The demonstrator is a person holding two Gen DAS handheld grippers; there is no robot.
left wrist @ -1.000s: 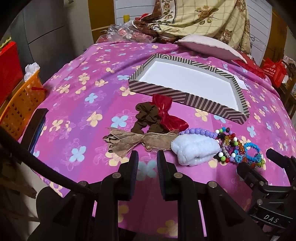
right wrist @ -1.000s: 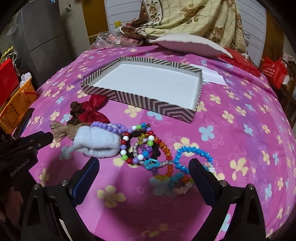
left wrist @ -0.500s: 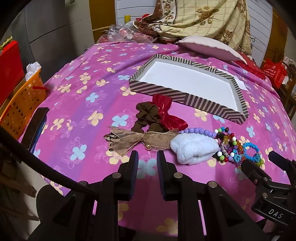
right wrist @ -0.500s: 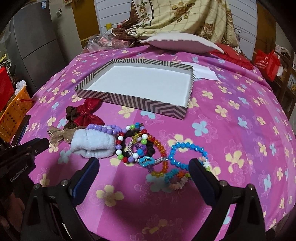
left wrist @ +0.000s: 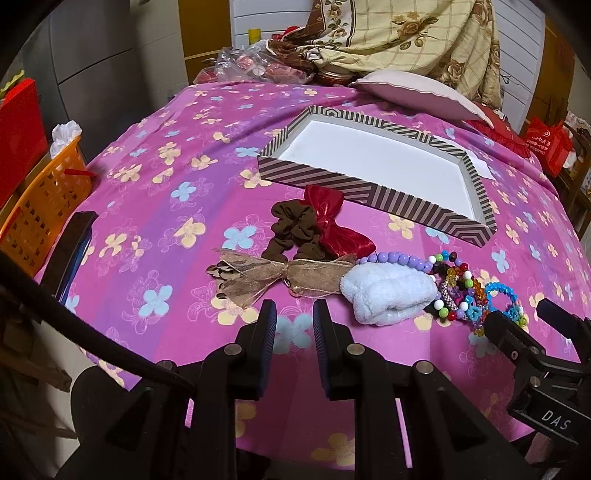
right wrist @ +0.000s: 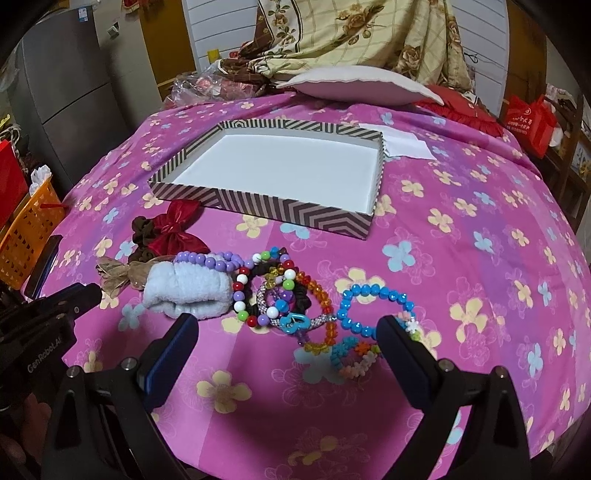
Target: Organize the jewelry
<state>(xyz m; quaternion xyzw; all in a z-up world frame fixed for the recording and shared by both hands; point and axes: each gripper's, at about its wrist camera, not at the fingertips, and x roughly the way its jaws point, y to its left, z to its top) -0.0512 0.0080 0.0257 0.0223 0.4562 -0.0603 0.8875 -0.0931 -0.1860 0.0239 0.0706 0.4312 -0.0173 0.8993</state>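
Note:
A striped box (left wrist: 373, 192) (right wrist: 295, 216) with a white, bare inside lies on the pink flowered bedspread (left wrist: 166, 206). In front of it lie a red bow (left wrist: 332, 225), a brown scrunchie (left wrist: 291, 225), a tan ribbon bow (left wrist: 273, 273), a white fluffy scrunchie (left wrist: 388, 295) (right wrist: 188, 288) and a purple bead bracelet (right wrist: 210, 258). Beside them are mixed bead bracelets (right wrist: 280, 291) and a blue bracelet (right wrist: 373, 306). My left gripper (left wrist: 294, 323) stands open just short of the ribbon bow, holding nothing. My right gripper (right wrist: 286, 326) is wide open above the near side of the bead pile.
A pillow (right wrist: 362, 86) and a flowered blanket (right wrist: 354, 33) lie beyond the box, with a plastic bag (left wrist: 258, 64) to their left. An orange basket (left wrist: 40, 206) and a dark flat device (left wrist: 72, 251) sit off the left edge. A white paper (right wrist: 406, 142) lies beside the box.
The right wrist view has shifted a little. Nothing on the bedspread has moved, and both grippers keep the same opening.

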